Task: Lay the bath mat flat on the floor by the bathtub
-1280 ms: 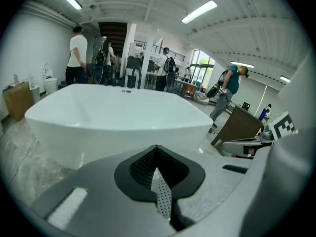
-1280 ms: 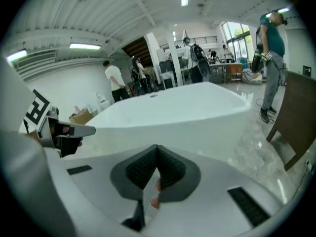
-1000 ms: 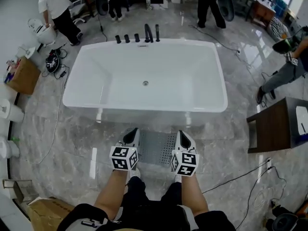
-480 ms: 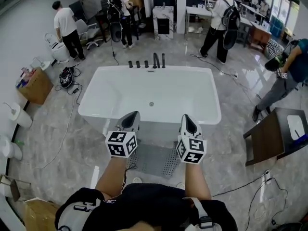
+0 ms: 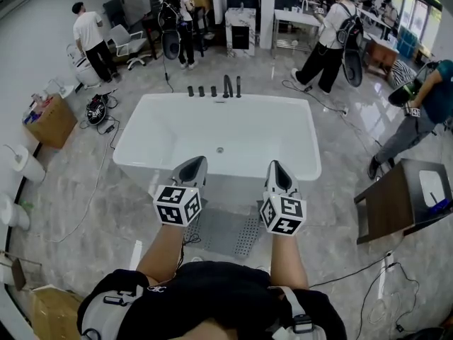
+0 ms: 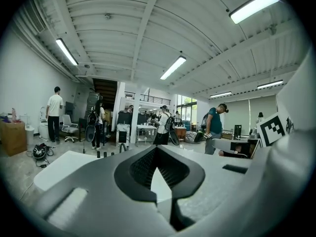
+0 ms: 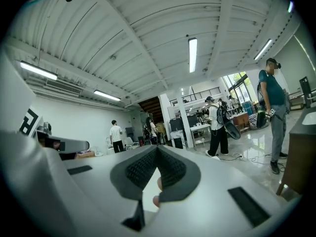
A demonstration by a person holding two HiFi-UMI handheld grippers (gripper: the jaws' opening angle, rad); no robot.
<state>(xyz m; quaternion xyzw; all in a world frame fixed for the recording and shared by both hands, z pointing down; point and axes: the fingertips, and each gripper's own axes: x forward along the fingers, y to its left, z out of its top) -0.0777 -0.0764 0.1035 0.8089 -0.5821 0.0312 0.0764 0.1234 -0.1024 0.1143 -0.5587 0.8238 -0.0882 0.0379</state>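
Observation:
The grey perforated bath mat (image 5: 228, 232) lies flat on the marble floor against the near side of the white bathtub (image 5: 141, 163). It shows between my two forearms. My left gripper (image 5: 192, 164) and right gripper (image 5: 275, 168) are raised side by side above the mat, pointing at the tub's near wall. Both are shut and hold nothing. In the left gripper view the left gripper (image 6: 157, 151) has its dark pads together, with the tub's rim (image 6: 59, 166) beyond. The right gripper (image 7: 157, 150) in the right gripper view looks the same, aimed at the room and ceiling.
Black taps (image 5: 228, 87) stand on the tub's far rim. A dark wooden table (image 5: 396, 205) stands at the right with cables (image 5: 354, 268) on the floor near it. A cardboard box (image 5: 49, 119) sits at the left. People stand at the back (image 5: 88, 30) (image 5: 329, 37) and right (image 5: 425, 98).
Both grippers have risen from low over the mat's near corners to in front of the tub wall. The head view has lifted too. The mat stays flat; the jaws stay shut.

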